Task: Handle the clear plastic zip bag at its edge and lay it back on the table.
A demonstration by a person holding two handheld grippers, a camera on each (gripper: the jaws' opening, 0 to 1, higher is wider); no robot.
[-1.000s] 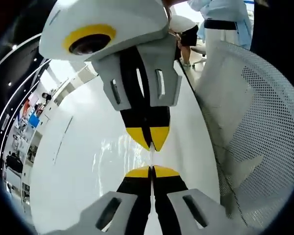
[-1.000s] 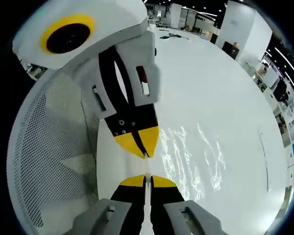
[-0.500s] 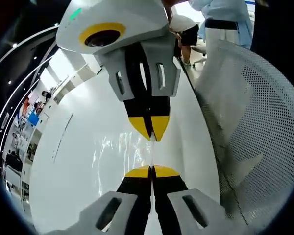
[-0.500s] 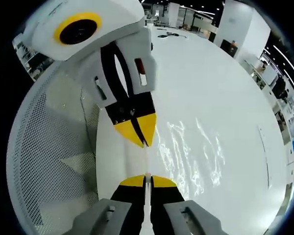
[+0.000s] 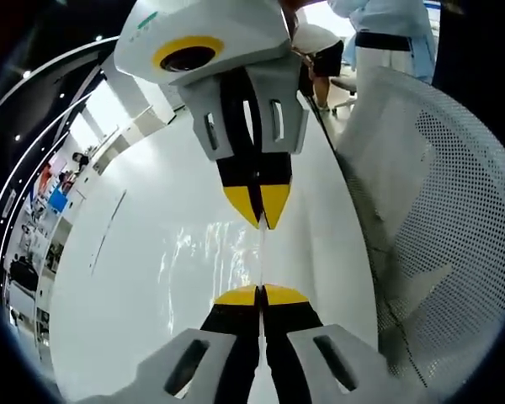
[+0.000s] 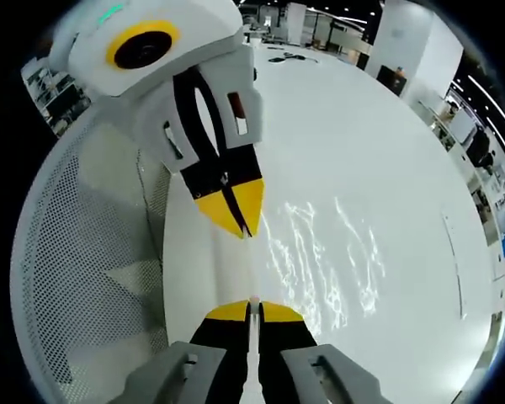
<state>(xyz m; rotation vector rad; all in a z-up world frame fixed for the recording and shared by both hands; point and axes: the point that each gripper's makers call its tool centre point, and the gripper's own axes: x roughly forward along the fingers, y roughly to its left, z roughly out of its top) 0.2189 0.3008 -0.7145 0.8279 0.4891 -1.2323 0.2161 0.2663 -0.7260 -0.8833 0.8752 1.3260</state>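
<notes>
Left gripper view: bag [image 5: 204, 257] edge was held taut by both clamped grippers; lowering onto worktop [image 5: 118, 286] seemed next.

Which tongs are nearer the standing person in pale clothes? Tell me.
Right. The right tongs sit between the left tongs and the person, who stands beyond them.

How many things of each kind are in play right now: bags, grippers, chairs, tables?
Bag: 1
Grippers: 2, left gripper and right gripper
Mesh chair: 1
Table: 1
Total: 5
</notes>
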